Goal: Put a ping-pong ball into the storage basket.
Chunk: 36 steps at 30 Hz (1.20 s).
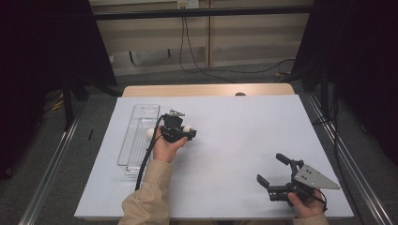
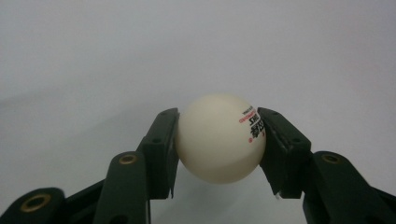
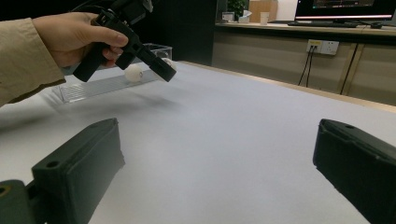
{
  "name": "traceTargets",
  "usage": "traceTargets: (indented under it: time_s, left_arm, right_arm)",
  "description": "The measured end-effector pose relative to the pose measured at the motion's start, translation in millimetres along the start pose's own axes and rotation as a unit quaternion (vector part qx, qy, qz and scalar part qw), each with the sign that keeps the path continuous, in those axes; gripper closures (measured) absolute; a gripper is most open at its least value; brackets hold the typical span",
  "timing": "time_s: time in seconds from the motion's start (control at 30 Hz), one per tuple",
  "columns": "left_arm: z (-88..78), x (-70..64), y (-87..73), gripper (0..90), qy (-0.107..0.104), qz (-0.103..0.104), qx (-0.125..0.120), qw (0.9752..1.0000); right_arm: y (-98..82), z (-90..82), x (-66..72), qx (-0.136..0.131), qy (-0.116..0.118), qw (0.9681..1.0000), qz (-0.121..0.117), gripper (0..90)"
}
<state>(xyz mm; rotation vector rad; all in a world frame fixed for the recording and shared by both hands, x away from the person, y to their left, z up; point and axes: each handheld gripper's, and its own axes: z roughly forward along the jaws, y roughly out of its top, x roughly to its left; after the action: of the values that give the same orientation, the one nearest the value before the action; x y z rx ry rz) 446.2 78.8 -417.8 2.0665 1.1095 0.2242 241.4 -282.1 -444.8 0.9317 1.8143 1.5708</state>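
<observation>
The left gripper [image 2: 217, 140] has its fingers [image 2: 161, 149] clamped on a white ball [image 2: 218, 137], held above the table [image 1: 234, 140] just right of the clear tray [image 1: 136, 122], where a second ball [image 1: 150, 134] sits. Near the right edge, the right gripper [image 1: 272, 169] rests with fingers spread wide, holding nothing.

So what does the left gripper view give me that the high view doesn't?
Left gripper view alone: both pads pressed on the white ball, with red and black print on its upper right. High view alone: the clear tray beside the left gripper, a second ball at the tray, and the right gripper with jaws open near the table's right corner. Both share the white table surface.
</observation>
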Motion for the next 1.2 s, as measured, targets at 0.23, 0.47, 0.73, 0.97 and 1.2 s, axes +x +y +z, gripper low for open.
traceTargets:
  time_s: [0.23, 0.47, 0.73, 0.97, 1.2]
  left_arm:
    - [-4.8, -0.2, 1.2, 51.1, 0.001, 0.0, -0.002, 1.0]
    - [-10.7, 1.8, 2.2, 51.1, 0.0, -0.001, 0.001, 1.0]
    - [-16.1, 3.4, 2.7, 51.1, 0.0, -0.005, 0.0, 1.0]
    - [-20.2, 5.7, 2.6, 51.0, 0.004, -0.005, 0.004, 1.0]
    - [-24.7, 8.1, 2.8, 51.1, 0.003, -0.004, 0.002, 1.0]
  right_arm:
    - [0.0, 0.2, 0.1, 0.0, 0.0, 1.0, -0.001, 0.7]
    - [0.0, 0.3, 0.2, 0.0, 0.001, 1.0, -0.001, 0.7]
    - [0.2, 0.4, 0.3, -0.001, 0.001, 1.0, -0.002, 0.7]
    - [0.2, 0.4, 0.3, 0.0, 0.001, 1.0, -0.003, 0.7]
    - [0.3, 0.4, 0.4, -0.002, 0.0, 1.0, -0.001, 0.7]
